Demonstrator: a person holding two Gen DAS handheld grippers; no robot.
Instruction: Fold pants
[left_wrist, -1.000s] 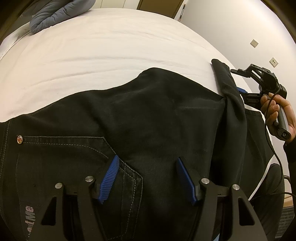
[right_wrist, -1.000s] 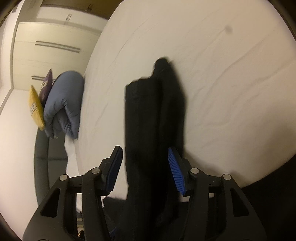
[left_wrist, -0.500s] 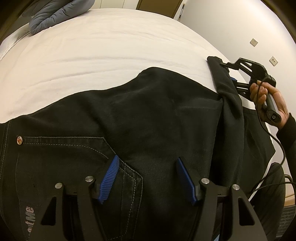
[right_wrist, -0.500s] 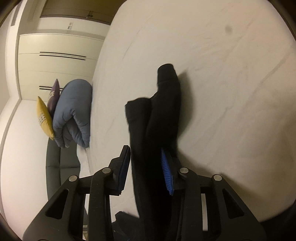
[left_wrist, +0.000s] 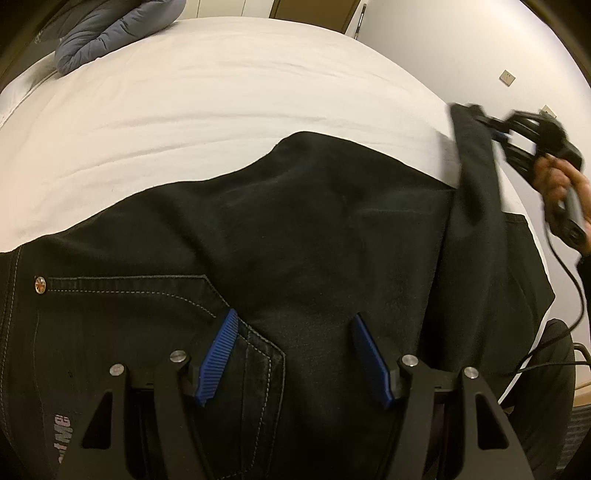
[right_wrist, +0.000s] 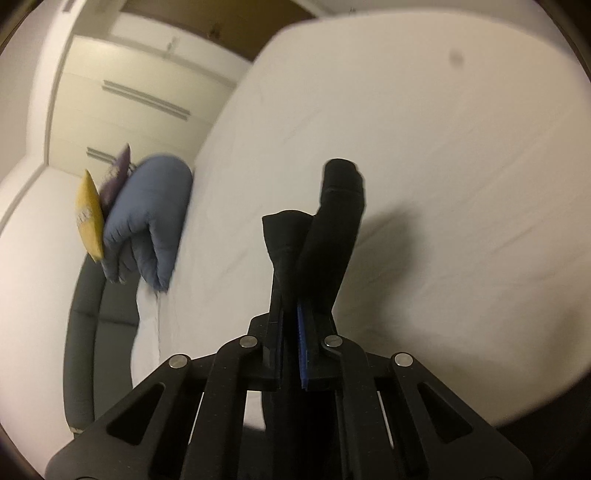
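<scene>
Black pants (left_wrist: 314, 229) lie spread on the white bed (left_wrist: 221, 92), back pocket and rivet toward me in the left wrist view. My left gripper (left_wrist: 293, 354) is open, its blue pads just above the seat of the pants, holding nothing. My right gripper (right_wrist: 290, 332) is shut on the bunched end of a pant leg (right_wrist: 325, 229), which stands up out of the jaws above the sheet. In the left wrist view the right gripper (left_wrist: 517, 136) holds that leg end raised at the right edge of the bed.
A folded blue-grey duvet (right_wrist: 147, 214) lies at the far end of the bed, with a yellow cushion (right_wrist: 88, 214) and a purple one behind it. White wardrobe doors (right_wrist: 140, 96) stand beyond. A cable (left_wrist: 569, 280) hangs from the right gripper.
My right gripper closed from open onto the pant leg end and lifted it, moving right. My left gripper stayed still and open.
</scene>
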